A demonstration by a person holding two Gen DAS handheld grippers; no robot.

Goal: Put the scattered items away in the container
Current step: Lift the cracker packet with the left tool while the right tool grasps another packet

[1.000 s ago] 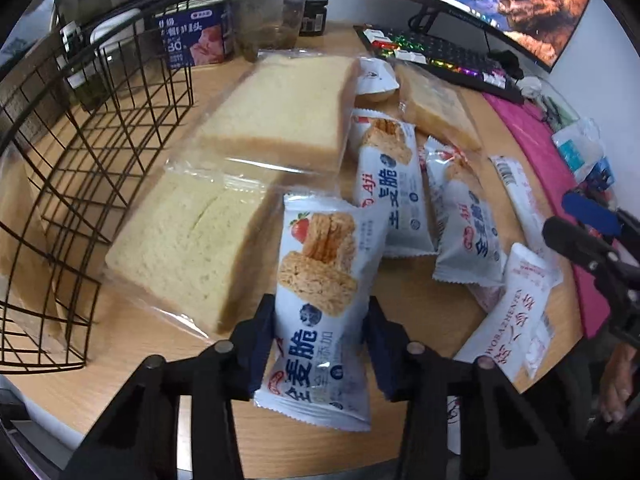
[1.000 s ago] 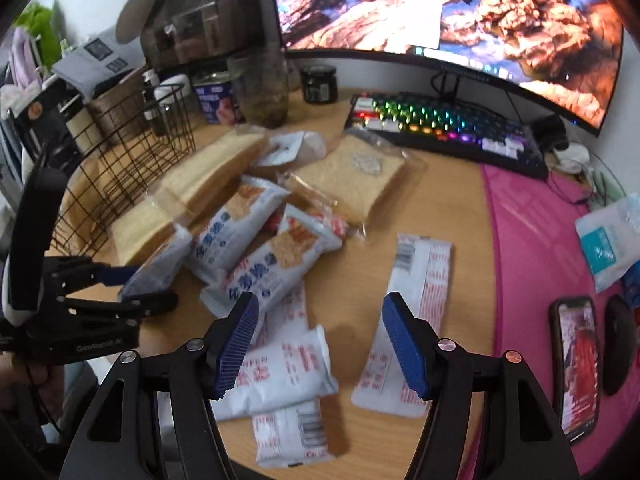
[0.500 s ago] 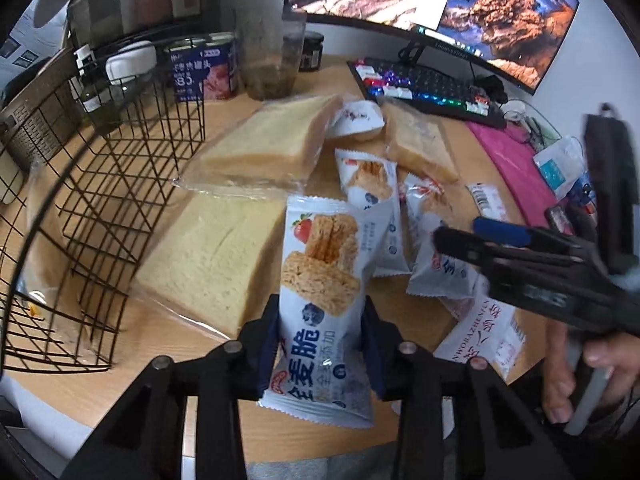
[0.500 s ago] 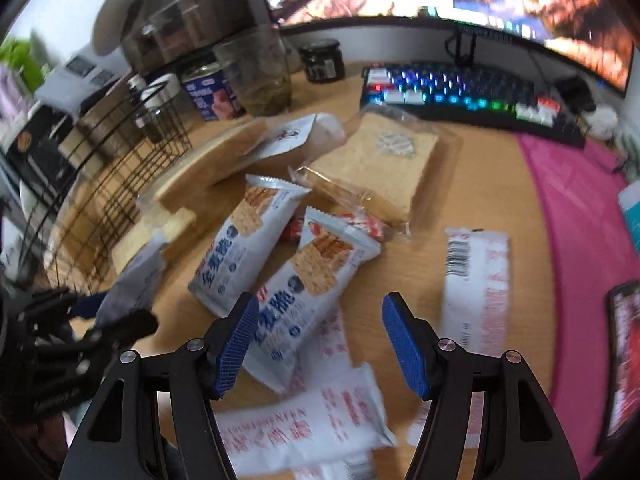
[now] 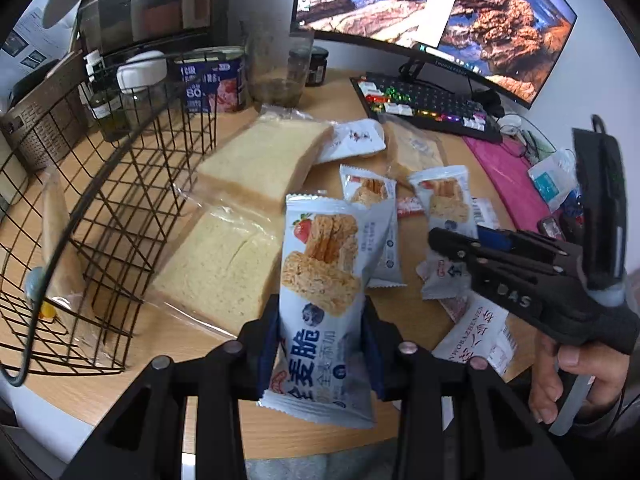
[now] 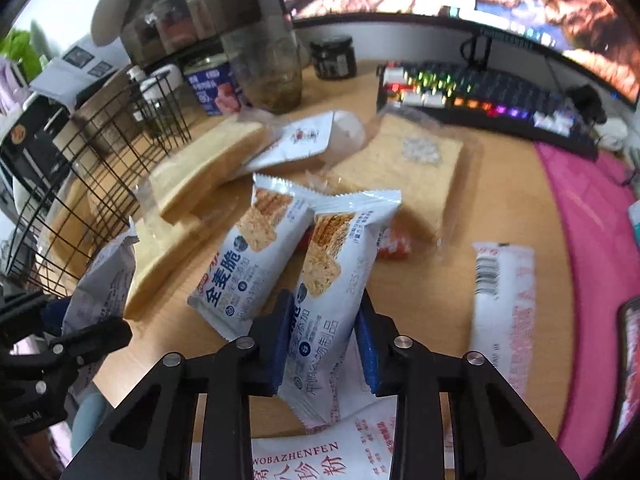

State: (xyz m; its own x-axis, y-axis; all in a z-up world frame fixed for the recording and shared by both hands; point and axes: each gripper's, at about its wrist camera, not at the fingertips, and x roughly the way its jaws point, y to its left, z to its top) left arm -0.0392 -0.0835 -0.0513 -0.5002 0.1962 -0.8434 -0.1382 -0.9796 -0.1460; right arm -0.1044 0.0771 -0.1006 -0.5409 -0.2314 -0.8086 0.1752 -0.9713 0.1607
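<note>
We grip a wheat-crisp packet [image 5: 322,300] in our left gripper [image 5: 320,344] at the bottom centre of the left wrist view, pinched across its lower half so it stands clear of the table for carrying. The wire basket [image 5: 120,208] waits at the left of that frame, one bagged bread slice already inside. Our right gripper [image 6: 323,342] closes around a second crisp packet [image 6: 332,292] at the lower centre of its view; whether it grips firmly yet, we cannot tell. Bagged bread [image 5: 264,160] lies beside the basket.
</note>
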